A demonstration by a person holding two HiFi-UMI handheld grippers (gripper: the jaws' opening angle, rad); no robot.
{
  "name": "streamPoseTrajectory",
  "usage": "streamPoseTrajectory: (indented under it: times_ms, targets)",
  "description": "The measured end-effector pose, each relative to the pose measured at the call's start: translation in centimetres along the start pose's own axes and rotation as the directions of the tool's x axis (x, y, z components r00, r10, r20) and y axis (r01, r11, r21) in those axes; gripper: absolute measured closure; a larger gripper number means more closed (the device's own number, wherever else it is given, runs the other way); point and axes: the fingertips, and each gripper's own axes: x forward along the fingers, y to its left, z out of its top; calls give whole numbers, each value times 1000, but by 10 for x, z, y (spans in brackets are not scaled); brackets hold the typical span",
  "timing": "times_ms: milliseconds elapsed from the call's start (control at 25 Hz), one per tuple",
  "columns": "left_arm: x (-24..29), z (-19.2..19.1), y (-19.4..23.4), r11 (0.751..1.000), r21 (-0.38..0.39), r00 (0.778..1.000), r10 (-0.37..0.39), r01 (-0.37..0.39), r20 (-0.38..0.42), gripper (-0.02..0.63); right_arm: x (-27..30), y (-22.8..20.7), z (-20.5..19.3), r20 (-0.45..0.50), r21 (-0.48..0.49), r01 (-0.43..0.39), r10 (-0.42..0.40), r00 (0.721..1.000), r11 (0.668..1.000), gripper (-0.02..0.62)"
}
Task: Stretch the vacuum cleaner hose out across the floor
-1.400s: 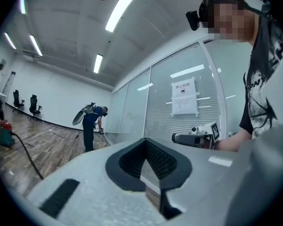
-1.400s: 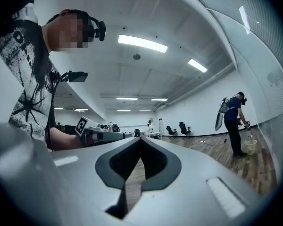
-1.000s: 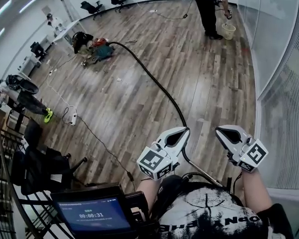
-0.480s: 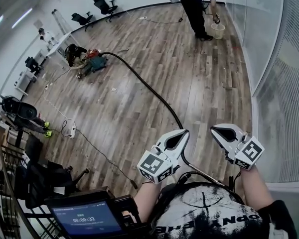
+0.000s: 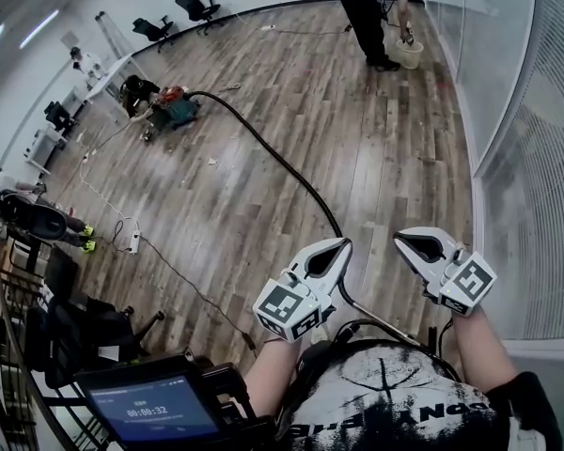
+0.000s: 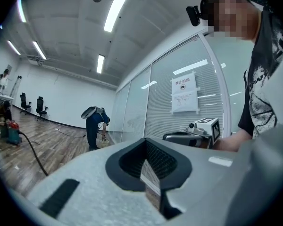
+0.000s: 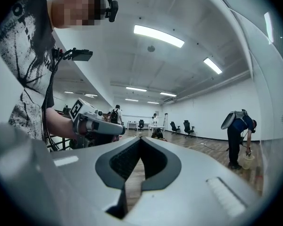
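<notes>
The black vacuum hose (image 5: pixel 282 163) lies in a long line across the wood floor. It runs from the vacuum cleaner (image 5: pixel 174 111) at the far left towards my feet, where it passes behind my left gripper (image 5: pixel 336 249). Both grippers are raised in front of my chest. My right gripper (image 5: pixel 406 241) is shut and holds nothing, and so is the left. In the left gripper view the jaws (image 6: pixel 145 142) are closed, with the hose (image 6: pixel 33 154) and vacuum cleaner (image 6: pixel 12 131) far off to the left. The right gripper view shows its closed jaws (image 7: pixel 140 140).
A person (image 5: pixel 376 7) bends over a bucket (image 5: pixel 411 54) at the far end. A glass wall (image 5: pixel 517 158) runs along the right. A power strip (image 5: pixel 134 242) with cables lies at the left, with chairs (image 5: pixel 193 3) and desks beyond. A screen (image 5: pixel 155 407) sits near my left hip.
The head view has shifted slightly. Both grippers stay shut and empty in about the same place. The hose lies as before.
</notes>
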Motion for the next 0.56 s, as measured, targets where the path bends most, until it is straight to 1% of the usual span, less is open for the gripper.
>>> streamPoseTrajectory:
  times_ms: [160,360,560]
  targets:
    - [-3,0,0,1000,-1,1000,3,-3,2,606,3,4,7,-9,14,5,-4,1000,1000,589]
    - [-8,0,2,1000,-3,1000,11,-11,-3,606,3,7,2,-19,13,9,-8,1000,1000,589]
    - [-10,-11,-11,1000,4,1000,7,-7,-15,606,-5,18,-1,-41,13,14,-13,999,1000,589]
